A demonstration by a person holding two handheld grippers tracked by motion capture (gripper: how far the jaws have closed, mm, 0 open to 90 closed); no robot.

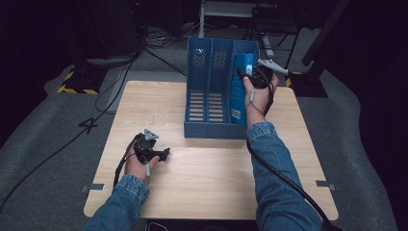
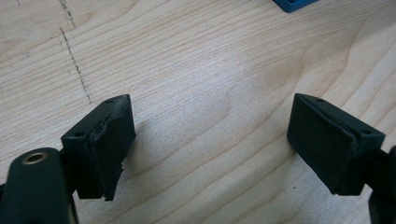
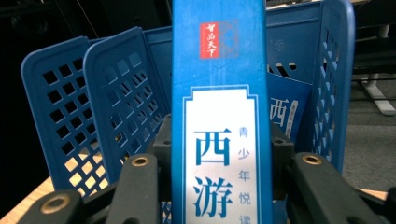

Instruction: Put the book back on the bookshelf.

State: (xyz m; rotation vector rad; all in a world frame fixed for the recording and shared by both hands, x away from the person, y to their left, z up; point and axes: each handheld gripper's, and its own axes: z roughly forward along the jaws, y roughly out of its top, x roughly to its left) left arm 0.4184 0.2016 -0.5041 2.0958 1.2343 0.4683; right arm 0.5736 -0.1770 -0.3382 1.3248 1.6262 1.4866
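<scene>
The right gripper squeezes a blue book standing in the rightmost slot of the blue file rack, at the table's far edge. Its own view shows another book behind (white label). The left gripper rests wide apart, holding nothing, over bare wood nearby.

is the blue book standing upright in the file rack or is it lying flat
Upright. The blue book stands on end in the rightmost slot of the blue file rack, spine facing out, with the right tool clamped on its spine.

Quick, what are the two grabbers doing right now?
Left gripper: open, holding nothing, over the table.
Right gripper: shut on the blue book, at the blue file rack.
</scene>
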